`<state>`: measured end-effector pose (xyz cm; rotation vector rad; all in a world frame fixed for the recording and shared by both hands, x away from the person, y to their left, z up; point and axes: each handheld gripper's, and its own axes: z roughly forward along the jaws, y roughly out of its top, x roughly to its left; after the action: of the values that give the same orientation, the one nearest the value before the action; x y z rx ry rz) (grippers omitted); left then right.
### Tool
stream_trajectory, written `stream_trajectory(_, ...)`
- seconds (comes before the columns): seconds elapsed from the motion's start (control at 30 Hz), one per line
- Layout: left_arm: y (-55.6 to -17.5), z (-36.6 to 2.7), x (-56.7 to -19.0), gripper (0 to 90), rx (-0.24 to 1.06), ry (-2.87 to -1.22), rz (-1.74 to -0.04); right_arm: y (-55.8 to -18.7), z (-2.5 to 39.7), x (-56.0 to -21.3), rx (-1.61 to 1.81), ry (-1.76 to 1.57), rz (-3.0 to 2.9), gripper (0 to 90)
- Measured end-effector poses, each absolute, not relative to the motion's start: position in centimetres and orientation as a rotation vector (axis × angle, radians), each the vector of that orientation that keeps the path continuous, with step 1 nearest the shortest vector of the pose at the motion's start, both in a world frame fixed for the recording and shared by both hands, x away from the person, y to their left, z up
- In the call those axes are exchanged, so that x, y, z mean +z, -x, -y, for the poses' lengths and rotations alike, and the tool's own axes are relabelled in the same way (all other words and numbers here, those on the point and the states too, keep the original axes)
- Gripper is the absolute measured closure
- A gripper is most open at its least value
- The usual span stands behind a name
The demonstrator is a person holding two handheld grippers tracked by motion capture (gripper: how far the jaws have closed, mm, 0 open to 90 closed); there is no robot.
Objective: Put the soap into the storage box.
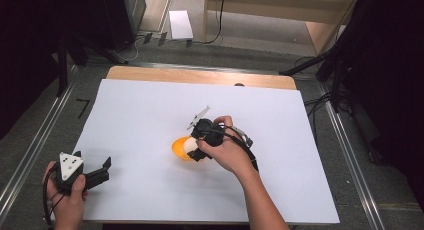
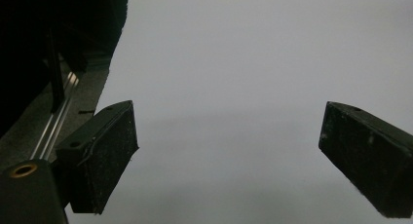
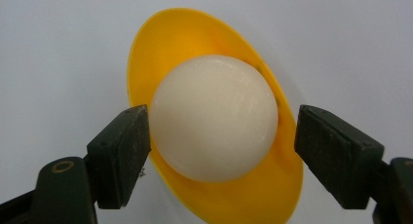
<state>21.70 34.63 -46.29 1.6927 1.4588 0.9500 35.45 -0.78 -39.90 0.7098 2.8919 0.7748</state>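
Fingers (image 3: 122,156) astride white ball (image 3: 214,118), right finger apart.

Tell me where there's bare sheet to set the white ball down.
Bare white sheet spans the far side, the right side, and the stretch between the left tool and the yellow dish. Only the middle is crowded: right tool straddles the white ball there.

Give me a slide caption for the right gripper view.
Open right claw straddling a white ball that sits in a yellow dish on the white table.
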Motion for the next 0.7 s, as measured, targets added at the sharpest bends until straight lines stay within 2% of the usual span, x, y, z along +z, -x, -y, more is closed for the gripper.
stream_trajectory(0.4,-21.7,-34.6,-46.3,7.3,0.948,-1.690,-1.461,-35.4,3.3,-39.4,0.832,-0.787,-2.834,15.0)
stream_trajectory(0.7,-21.7,-34.6,-46.3,7.3,0.950,-1.693,-1.459,-35.4,5.2,-39.5,0.839,-0.849,-2.812,13.8)
